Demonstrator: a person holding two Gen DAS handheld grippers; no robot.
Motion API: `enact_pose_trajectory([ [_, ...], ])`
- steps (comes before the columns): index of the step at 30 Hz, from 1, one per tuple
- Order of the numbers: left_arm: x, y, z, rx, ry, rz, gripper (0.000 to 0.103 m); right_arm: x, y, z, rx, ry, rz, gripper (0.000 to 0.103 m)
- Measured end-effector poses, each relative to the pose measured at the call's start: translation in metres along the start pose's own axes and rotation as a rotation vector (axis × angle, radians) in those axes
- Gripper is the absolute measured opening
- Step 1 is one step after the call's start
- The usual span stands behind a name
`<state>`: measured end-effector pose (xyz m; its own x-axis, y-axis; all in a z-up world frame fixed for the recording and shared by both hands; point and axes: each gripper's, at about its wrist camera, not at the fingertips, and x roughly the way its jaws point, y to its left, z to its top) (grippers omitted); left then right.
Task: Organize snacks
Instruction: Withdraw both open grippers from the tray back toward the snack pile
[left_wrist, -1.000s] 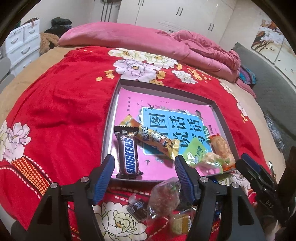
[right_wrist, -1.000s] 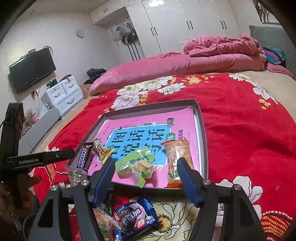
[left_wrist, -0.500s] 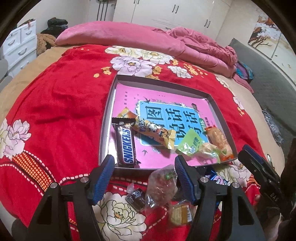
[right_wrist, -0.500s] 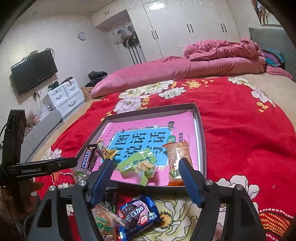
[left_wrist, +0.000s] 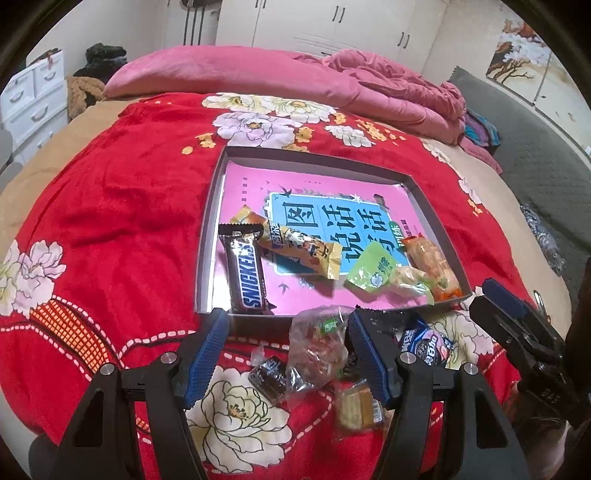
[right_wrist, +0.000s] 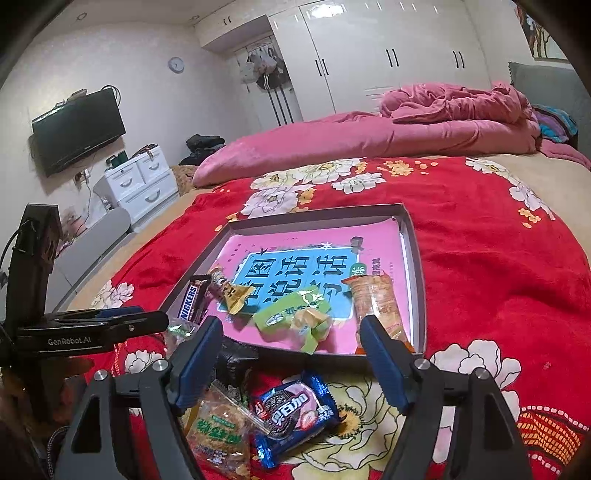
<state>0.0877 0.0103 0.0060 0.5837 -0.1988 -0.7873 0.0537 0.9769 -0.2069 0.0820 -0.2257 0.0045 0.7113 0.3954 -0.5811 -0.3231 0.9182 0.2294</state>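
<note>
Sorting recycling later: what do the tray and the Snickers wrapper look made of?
The tray: probably thin grey cardboard, matte, with sharply folded low walls. The Snickers wrapper: glossy plastic film, judging by its sheen and the serrated sealed end; a foil lining cannot be seen.

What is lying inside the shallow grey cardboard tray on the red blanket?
The grey cardboard tray holds a pink-and-blue printed sheet, a brown Snickers bar, a yellow snack packet, a green wrapper and an orange packet. The snacks hide parts of the sheet.

Snickers bar (left_wrist: 248, 273) flat in tray (left_wrist: 216, 192) | Oreo pack (right_wrist: 293, 413) outside on blanket
</note>
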Motion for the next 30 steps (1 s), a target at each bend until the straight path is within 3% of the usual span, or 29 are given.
enact_pose_trajectory([
  [30, -0.014, 0.002, -0.017, 0.006, 0.025, -0.009, 0.069, -0.024, 0.02, -0.014, 0.014, 0.013, 0.007, 0.081],
])
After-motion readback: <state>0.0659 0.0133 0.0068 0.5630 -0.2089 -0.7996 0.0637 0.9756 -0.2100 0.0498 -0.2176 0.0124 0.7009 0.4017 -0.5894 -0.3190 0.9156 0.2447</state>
